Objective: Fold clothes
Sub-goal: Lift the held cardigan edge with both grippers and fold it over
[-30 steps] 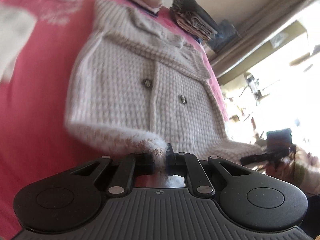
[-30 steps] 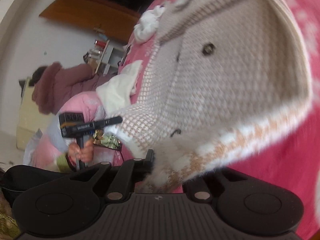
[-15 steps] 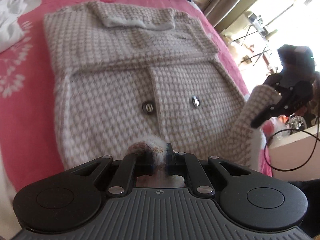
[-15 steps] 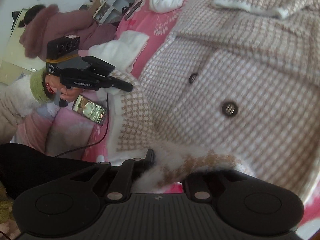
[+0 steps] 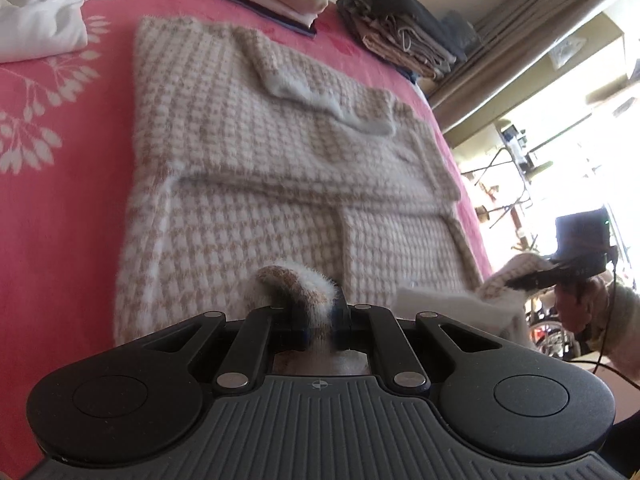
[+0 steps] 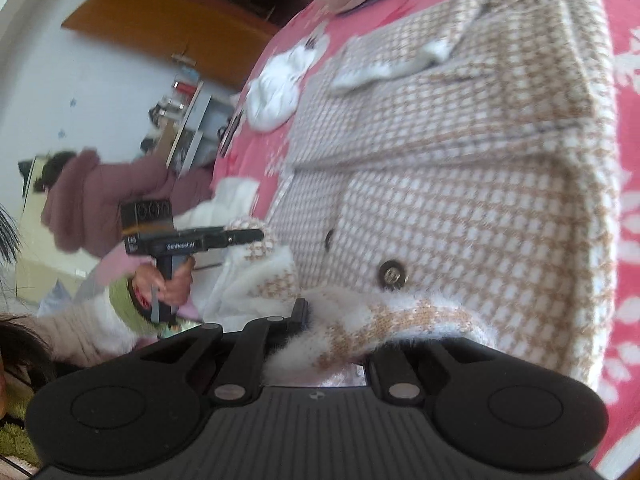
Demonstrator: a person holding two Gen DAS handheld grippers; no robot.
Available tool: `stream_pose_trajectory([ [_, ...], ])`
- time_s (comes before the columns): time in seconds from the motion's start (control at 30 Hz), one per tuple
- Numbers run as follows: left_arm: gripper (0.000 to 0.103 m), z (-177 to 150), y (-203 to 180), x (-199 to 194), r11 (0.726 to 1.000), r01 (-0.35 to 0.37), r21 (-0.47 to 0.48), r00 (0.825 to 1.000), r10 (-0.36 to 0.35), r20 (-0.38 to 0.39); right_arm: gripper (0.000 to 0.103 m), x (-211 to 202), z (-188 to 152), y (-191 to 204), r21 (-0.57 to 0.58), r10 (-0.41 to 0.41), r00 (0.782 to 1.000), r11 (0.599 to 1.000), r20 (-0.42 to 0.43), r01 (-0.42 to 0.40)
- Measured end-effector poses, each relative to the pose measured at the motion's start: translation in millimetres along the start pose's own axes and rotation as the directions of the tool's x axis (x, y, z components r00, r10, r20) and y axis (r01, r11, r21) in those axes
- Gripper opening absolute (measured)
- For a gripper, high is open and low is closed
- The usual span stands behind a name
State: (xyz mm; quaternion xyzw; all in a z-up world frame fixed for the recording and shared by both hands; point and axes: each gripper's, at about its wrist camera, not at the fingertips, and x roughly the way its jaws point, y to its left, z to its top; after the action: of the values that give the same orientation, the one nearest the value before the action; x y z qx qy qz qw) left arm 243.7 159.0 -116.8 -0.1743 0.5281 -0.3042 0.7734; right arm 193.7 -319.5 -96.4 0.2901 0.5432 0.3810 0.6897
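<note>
A fuzzy beige-and-white houndstooth cardigan point(image 5: 280, 152) lies flat on the pink floral bedsheet point(image 5: 60, 200), sleeves folded in and collar at the far end. My left gripper point(image 5: 320, 316) is shut on the cardigan's near hem, and a tuft of it curls up between the fingers. At the right of that view my right gripper point(image 5: 520, 281) pinches the other hem corner. In the right wrist view the cardigan point(image 6: 460, 160) fills the middle, with a button point(image 6: 392, 274) close by. My right gripper point(image 6: 336, 332) is shut on the fluffy hem, and my left gripper point(image 6: 256, 236) holds its corner.
A crumpled white cloth point(image 5: 36, 12) lies at the far left of the bed. Folded stacks point(image 5: 400, 32) sit along the far edge near a curtain. A second person in a purple coat point(image 6: 100, 200) is beyond the bed's left side. A white garment point(image 6: 276, 92) lies beside the cardigan.
Both grippers keep hold of the hem and have moved forward over the cardigan. In the left view the buttons are now hidden behind the raised hem. The views have tilted.
</note>
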Motion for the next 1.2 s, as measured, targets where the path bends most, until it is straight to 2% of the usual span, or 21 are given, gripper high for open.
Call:
stream_pose_trajectory([
  [0.2,0.007,10.6,12.5,12.9,0.999,0.01,-0.034,1.0,-0.01,0.003,0.01,7.8,17.3,-9.4,0.038,-0.03,1.0,0.999,0.008,0.03],
  [0.53,0.007,18.4,26.0,27.1,0.997,0.021,-0.077,0.999,-0.019,0.034,0.01,16.6,22.9,-24.6,0.101,-0.119,0.991,0.988,0.056,0.113],
  [0.73,0.007,33.7,23.3,13.9,0.995,0.041,-0.094,0.988,-0.027,0.15,0.01,6.4,29.3,-9.6,0.035,-0.151,0.977,0.989,0.15,0.147],
  [0.87,0.007,63.5,23.1,10.4,0.995,0.041,-0.088,0.971,-0.019,0.237,0.01,-6.3,48.7,-2.2,-0.017,-0.173,0.958,0.983,0.231,0.181],
  [1.0,0.007,105.8,20.3,18.9,0.998,0.014,-0.054,0.95,0.003,0.311,0.01,-21.6,82.8,6.3,-0.095,-0.183,0.929,0.97,0.323,0.225],
  [1.2,0.007,170.9,28.0,42.7,0.996,-0.009,-0.089,0.922,0.043,0.386,0.01,-40.4,144.0,-4.2,-0.133,-0.174,0.863,0.955,0.473,0.266],
])
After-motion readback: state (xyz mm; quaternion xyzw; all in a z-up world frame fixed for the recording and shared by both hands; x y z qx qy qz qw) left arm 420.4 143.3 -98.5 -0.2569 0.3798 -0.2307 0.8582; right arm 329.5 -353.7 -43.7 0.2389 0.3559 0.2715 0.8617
